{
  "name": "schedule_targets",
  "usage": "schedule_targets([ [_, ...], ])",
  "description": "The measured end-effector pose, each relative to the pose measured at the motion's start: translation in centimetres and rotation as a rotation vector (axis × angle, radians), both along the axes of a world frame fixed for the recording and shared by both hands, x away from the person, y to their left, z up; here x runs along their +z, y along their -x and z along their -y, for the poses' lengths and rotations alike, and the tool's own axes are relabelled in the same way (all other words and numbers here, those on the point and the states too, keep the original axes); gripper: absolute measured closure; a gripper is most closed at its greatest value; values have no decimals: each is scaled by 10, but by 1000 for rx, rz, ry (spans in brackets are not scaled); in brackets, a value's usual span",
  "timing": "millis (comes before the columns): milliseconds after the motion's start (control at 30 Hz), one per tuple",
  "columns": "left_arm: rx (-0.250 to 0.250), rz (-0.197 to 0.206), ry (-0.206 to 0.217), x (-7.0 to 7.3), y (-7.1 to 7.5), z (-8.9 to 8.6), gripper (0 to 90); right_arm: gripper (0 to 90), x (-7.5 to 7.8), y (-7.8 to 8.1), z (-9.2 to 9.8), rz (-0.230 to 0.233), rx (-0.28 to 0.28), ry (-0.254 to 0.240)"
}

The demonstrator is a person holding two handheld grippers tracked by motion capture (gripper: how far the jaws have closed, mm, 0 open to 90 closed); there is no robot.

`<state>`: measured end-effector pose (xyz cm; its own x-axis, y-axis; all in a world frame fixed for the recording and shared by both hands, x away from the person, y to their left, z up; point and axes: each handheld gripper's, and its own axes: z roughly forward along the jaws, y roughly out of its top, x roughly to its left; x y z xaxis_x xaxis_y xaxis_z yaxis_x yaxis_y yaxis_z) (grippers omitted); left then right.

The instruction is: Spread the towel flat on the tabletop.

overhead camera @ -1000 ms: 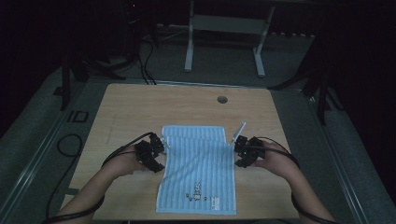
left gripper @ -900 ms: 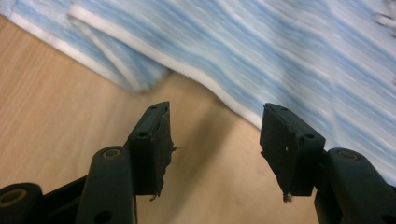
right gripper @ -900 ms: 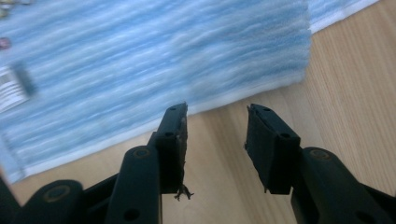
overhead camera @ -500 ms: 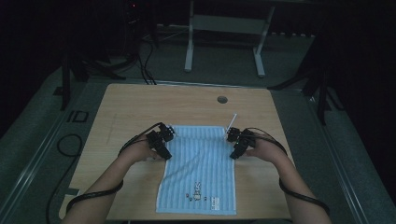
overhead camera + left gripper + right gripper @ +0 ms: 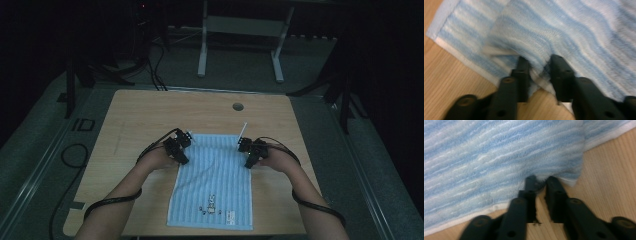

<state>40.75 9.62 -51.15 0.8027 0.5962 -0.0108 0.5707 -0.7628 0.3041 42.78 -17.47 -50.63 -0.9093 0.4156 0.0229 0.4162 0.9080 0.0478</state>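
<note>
A light blue striped towel (image 5: 212,175) lies flat on the wooden table (image 5: 150,110), with a small printed mark near its front edge. My left gripper (image 5: 185,141) is at the towel's far left corner and my right gripper (image 5: 245,146) at its far right corner. In the left gripper view the black jaws (image 5: 540,62) have just been closing, and a bunched fold of towel (image 5: 564,30) is pinched between them. The right gripper view shows the jaws (image 5: 540,180) also just closed, nearly together on the towel's (image 5: 486,152) edge.
A round cable hole (image 5: 238,106) sits in the tabletop beyond the towel. Bare wood lies to both sides of the cloth. A white desk frame (image 5: 240,25) stands on the floor behind the table, and cables (image 5: 70,155) lie on the floor at the left.
Both hands have moved away from the person, from the towel's sides to its far corners, and lowered onto it. Both pairs of jaws have closed on the cloth.
</note>
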Motion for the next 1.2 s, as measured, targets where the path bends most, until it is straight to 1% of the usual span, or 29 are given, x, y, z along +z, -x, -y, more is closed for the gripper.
schedule_targets([
  [67, -2, 9, 10, 5, 2, 0, 746, 850, 4, 0, 2, 5, -4, -3],
  [133, 1, 17, 37, 10, 3, -1, 796, 856, 9, -1, 4, 15, -7, -9],
  [167, 0, 20, 46, 13, 4, -1, 800, 865, 11, -1, 5, 20, -12, -14],
  [200, -3, 27, 49, 15, 5, -1, 827, 869, 14, -1, 6, 25, -14, -18],
  [300, -7, 42, 64, 23, 7, -3, 828, 871, 23, 0, 7, 35, -14, -30],
  [333, 1, 42, 81, 25, 8, -4, 828, 871, 25, 1, 8, 43, -9, -30],
  [367, 1, 42, 94, 28, 9, -5, 848, 871, 29, 3, 8, 47, -9, -36],
  [400, 5, 48, 106, 31, 10, -7, 849, 871, 32, 4, 8, 60, -6, -44],
  [433, 7, 47, 113, 34, 12, -8, 861, 871, 36, 6, 9, 69, -6, -51],
  [467, 7, 47, 113, 34, 12, -8, 862, 871, 36, 6, 9, 69, -6, -51],
  [500, -2, 56, 116, 41, 17, -12, 862, 871, 39, 9, 9, 73, -2, -59],
  [533, -10, 54, 123, 45, 20, -15, 872, 871, 48, 15, 10, 98, 10, -64],
  [600, -25, 69, 133, 53, 30, -20, 872, 870, 57, 24, 11, 123, 29, -63],
  [633, -28, 72, 147, 56, 36, -23, 872, 871, 62, 30, 12, 139, 35, -67],
  [667, -33, 74, 168, 59, 42, -26, 872, 871, 66, 36, 13, 152, 42, -78],
  [700, -43, 65, 180, 60, 48, -30, 871, 870, 70, 43, 14, 157, 54, -85],
  [767, -52, 64, 200, 61, 63, -36, 871, 870, 76, 60, 16, 173, 72, -100],
  [833, -84, 42, 206, 58, 80, -40, 869, 869, 77, 80, 16, 176, 109, -104],
  [867, -84, 42, 206, 58, 80, -40, 869, 869, 77, 80, 16, 176, 109, -104],
  [900, -106, 3, 202, 50, 94, -44, 869, 869, 77, 91, 15, 178, 131, -111],
  [933, -118, -13, 194, 46, 100, -45, 868, 869, 72, 110, 14, 151, 150, -127],
  [967, -118, -30, 194, 40, 106, -46, 868, 867, 68, 119, 12, 143, 179, -118],
  [1000, -129, -53, 181, 35, 111, -47, 867, 866, 63, 127, 11, 118, 191, -118],
  [1033, -142, -69, 171, 29, 116, -48, 864, 867, 57, 133, 9, 104, 203, -110],
  [1100, -137, -102, 170, 19, 123, -49, 864, 867, 46, 142, 7, 77, 218, -94],
  [1167, -169, -138, 142, 10, 132, -48, 852, 850, 36, 148, 5, 33, 232, -84],
  [1200, -173, -159, 131, 6, 135, -48, 823, 837, 31, 149, 5, 15, 247, -72],
])
